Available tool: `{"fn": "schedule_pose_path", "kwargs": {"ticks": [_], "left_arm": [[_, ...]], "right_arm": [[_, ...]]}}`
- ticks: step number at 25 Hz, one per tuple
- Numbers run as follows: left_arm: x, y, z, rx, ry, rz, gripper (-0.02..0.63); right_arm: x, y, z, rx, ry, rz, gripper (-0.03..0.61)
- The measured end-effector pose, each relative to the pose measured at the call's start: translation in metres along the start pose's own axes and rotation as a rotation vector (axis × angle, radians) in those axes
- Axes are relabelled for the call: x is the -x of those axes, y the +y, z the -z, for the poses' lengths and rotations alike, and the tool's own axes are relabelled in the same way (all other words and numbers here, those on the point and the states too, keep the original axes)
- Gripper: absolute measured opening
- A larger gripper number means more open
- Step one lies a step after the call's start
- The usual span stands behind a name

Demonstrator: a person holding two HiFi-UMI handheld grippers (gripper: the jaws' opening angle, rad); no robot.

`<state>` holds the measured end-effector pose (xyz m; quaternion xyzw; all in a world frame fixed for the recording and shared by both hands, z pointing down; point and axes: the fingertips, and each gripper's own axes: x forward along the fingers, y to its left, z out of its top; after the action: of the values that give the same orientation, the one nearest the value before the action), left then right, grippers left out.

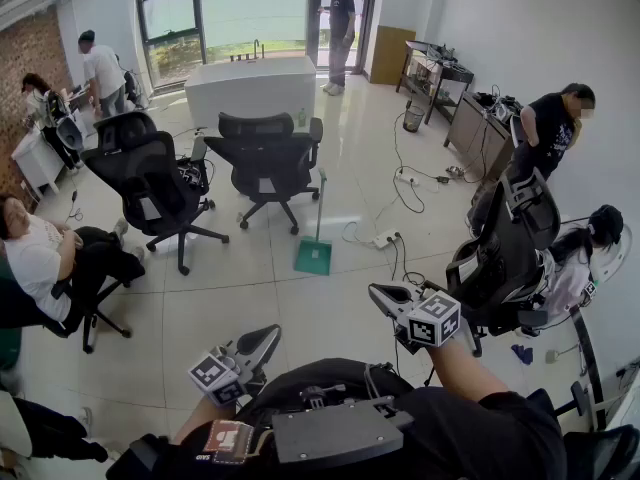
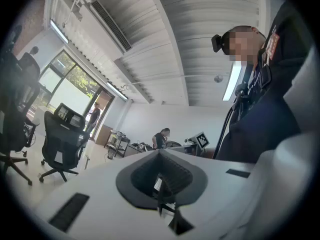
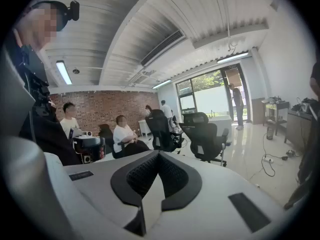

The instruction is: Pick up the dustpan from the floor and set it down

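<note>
The green dustpan (image 1: 313, 257) lies on the floor (image 1: 250, 308) with its handle upright, just in front of a black office chair (image 1: 268, 158) and near a white power strip (image 1: 385, 239). Only your head view shows it clearly. You hold your left tool (image 1: 271, 335) and right tool (image 1: 379, 294) well apart from it. Each gripper view shows its tool's jaws closed on nothing.

A black mesh office chair on castors (image 1: 150, 183) stands at the left on the glossy pale tiled floor (image 1: 240, 298), with a second black mesh chair (image 1: 268, 158) just right of it. Farther off sits a long white rectangular counter (image 1: 250, 90) (a tap rises from its top). A white power strip (image 1: 385, 238) lies right of centre with black cables trailing away. A seated person in a white shirt (image 1: 40, 258) is near left.
</note>
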<state>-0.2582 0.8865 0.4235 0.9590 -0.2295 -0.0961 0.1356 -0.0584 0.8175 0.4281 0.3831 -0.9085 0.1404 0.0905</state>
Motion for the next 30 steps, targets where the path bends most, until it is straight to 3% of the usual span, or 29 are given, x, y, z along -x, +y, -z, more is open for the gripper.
{"fn": "schedule_pose_path", "kwargs": {"ticks": [6,12,16,21,26,30], "left_arm": [[-0.014,0.08,-0.009,0.021,0.003,-0.029,0.009],[-0.086,0.157,-0.005,-0.005,0.014,-0.104,0.009],[-0.187,0.213,-0.024,-0.015,-0.021,-0.193,0.009],[-0.345,0.243,-0.029,-0.043,-0.017,-0.225,0.009],[-0.493,0.271,-0.061,-0.076,0.032,-0.224,0.009],[-0.547,0.335,-0.07,-0.066,0.052,-0.21,0.009]], "right_arm": [[-0.073,-0.044,-0.018,-0.01,0.009,-0.005,0.02],[-0.139,-0.143,-0.02,-0.024,0.007,-0.087,0.02],[-0.175,-0.254,-0.057,0.006,0.011,-0.168,0.02],[-0.175,-0.396,-0.106,0.059,-0.006,-0.256,0.02],[-0.167,-0.54,-0.165,0.026,-0.018,-0.26,0.02],[-0.203,-0.608,-0.174,0.007,-0.007,-0.242,0.02]]}}
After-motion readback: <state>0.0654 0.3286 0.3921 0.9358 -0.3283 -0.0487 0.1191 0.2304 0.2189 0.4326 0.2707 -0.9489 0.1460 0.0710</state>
